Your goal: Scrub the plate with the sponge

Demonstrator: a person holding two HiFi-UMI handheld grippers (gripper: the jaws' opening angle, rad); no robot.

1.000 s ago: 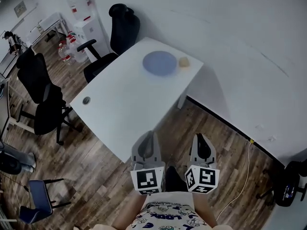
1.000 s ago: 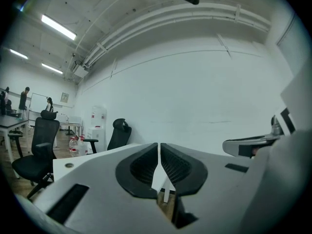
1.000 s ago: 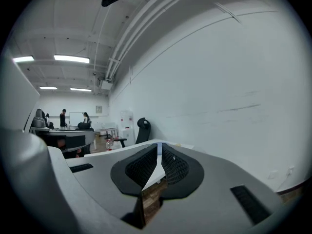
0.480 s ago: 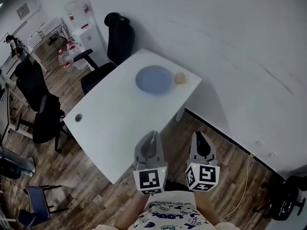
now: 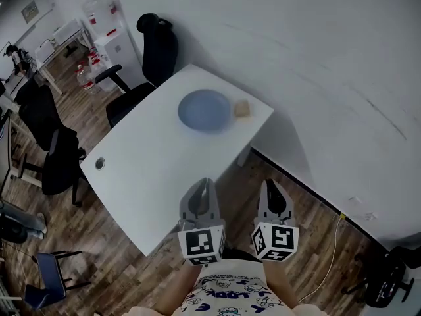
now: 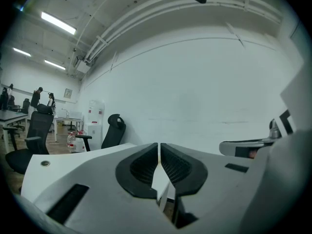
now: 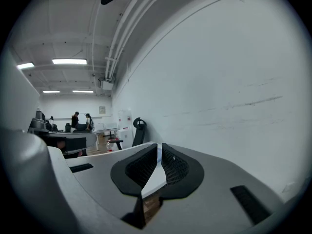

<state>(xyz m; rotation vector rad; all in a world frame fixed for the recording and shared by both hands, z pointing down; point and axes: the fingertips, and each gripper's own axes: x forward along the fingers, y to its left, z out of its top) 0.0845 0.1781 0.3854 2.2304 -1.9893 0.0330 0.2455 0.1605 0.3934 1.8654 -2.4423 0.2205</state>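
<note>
Two claws, each of grey plastic with a marker cube, are held side by side at the near edge of the bench. The left claw (image 5: 205, 183) and the right claw (image 5: 270, 184) both have their ribbed black pads closed together with nothing between them. One brown plank floor (image 5: 118, 255) lies below. One white rectangular bench (image 5: 151, 170) with a smooth top carries three things. One black high-backed office chair (image 5: 155, 48) stands at its far corner, and a second black office chair (image 5: 58, 158) stands at its left. One round blue plate (image 5: 204, 110), shallow and glossy, sits near the far end, well apart from both claws. One small tan sponge block (image 5: 242, 108) lies on the bench just beside the plate's right rim, not in it. One round grey grommet (image 5: 99, 163) is set near the left corner.
</note>
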